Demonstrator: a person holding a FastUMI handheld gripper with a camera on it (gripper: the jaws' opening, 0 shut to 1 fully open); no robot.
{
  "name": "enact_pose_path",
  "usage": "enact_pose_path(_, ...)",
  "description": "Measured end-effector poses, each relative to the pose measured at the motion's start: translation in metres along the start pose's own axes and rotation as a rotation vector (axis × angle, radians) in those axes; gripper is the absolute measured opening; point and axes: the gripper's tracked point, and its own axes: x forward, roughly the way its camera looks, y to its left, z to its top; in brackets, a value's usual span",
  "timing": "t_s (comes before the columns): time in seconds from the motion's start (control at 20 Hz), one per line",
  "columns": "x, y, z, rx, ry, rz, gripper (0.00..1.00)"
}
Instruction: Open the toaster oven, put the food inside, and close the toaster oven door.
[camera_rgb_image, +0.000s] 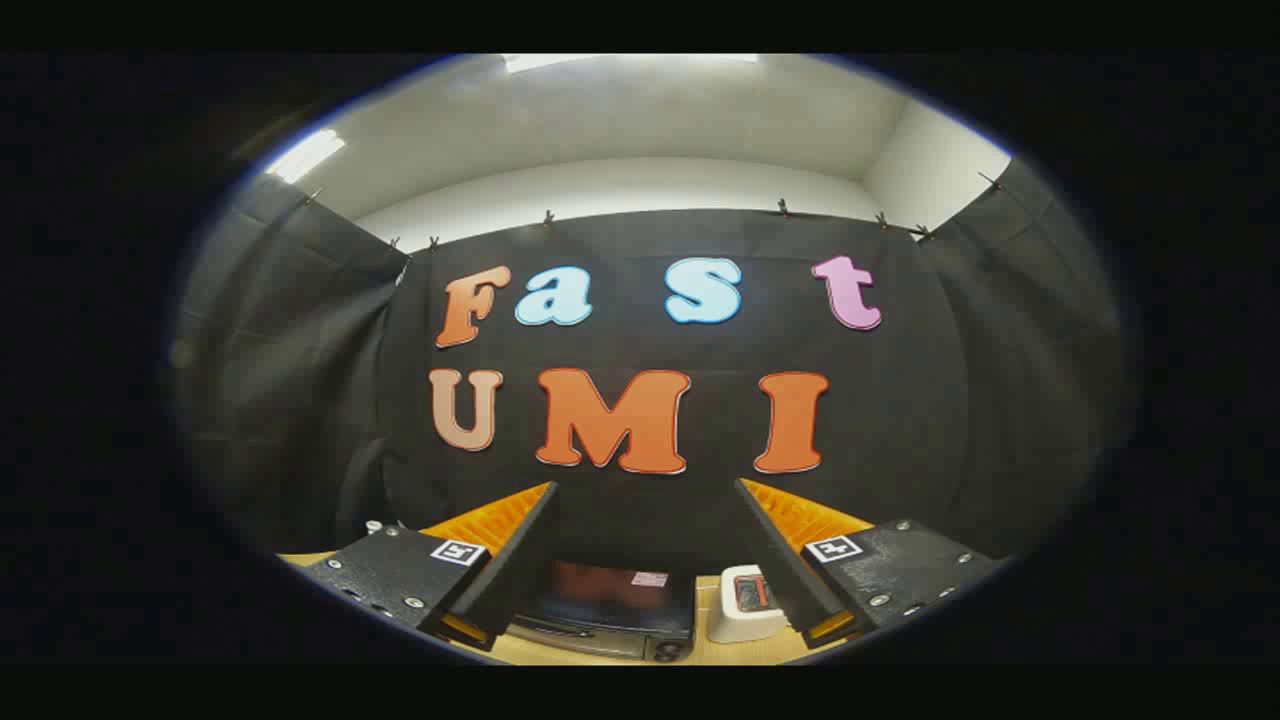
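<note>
Past my tongs (648, 560), which are held wide apart with nothing between them, I see a light wooden desk (715, 652). A dark toaster oven (610, 612) sits on the desk, between my two fingers and a bit beyond them. Its door looks closed. Just beside it stands a small white toaster (745, 605), also right on the desk.

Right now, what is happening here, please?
A person holds the gripper up, with its fingers open and nothing between them. Below and beyond the fingers, a dark toaster oven stands on a wooden table, with its door apparently shut. Beside it stands a small white appliance. The gripper touches neither thing, so the task seems not yet begun.
</note>
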Motion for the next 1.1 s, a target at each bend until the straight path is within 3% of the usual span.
enact_pose_path(0.8, 0.01, 0.017, -0.026, -0.013, 0.053, 0.033, 1.0)
enact_pose_path(1.1, 0.013, 0.04, -0.085, -0.027, 0.178, 0.068, 1.0)
